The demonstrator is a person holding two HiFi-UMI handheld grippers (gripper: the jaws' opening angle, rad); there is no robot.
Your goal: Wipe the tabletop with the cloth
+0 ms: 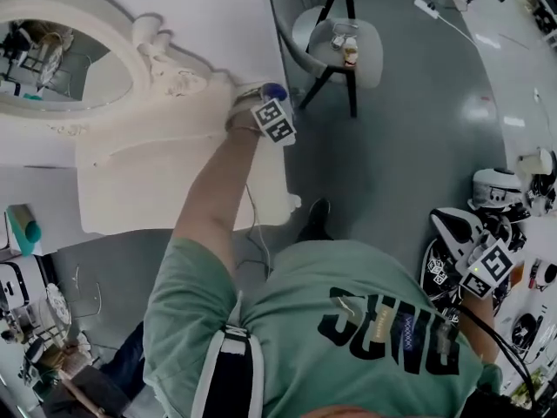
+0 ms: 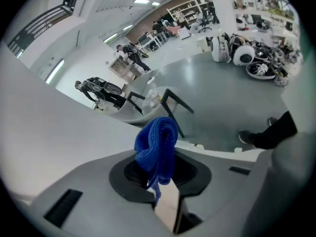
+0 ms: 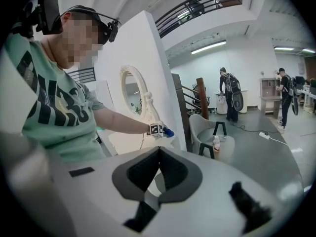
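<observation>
Head view: holding the left gripper (image 1: 268, 103), with the cloth (image 1: 276, 89), at the worktop's (image 1: 148, 190) corner; the right gripper (image 1: 483, 264) well apart. Left gripper view: pinching the cloth between the fingers (image 2: 123, 181). Right gripper view: pressing fingers together, empty.

From above, my left tongs (image 1: 266, 101) hide their jaws under the marker cube; only a blue tip of the cloth (image 1: 276, 88) shows ahead of them. The mirror (image 1: 61, 59), to their left, is cut by the picture's edge.
</observation>
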